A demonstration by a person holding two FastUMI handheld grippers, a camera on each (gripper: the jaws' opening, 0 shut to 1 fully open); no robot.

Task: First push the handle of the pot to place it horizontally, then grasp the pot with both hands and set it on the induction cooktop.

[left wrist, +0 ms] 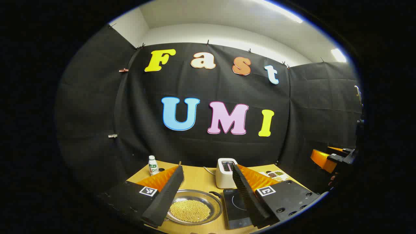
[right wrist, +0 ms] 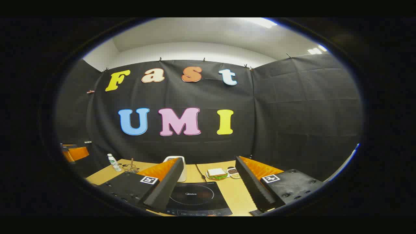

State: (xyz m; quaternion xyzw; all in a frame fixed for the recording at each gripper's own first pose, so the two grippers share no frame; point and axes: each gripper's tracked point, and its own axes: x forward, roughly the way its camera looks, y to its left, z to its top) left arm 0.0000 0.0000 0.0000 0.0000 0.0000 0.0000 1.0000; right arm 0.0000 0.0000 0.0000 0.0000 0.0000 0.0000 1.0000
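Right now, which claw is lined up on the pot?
The left claw: the bead-filled pot sits ahead, framed by its open jaws. The right claw frames the induction cooktop instead.

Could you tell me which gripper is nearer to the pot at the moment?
Left. The left gripper hovers open right over the pot; the right gripper is over the induction cooktop beside it.

Black-draped booth, seemingly wooden table
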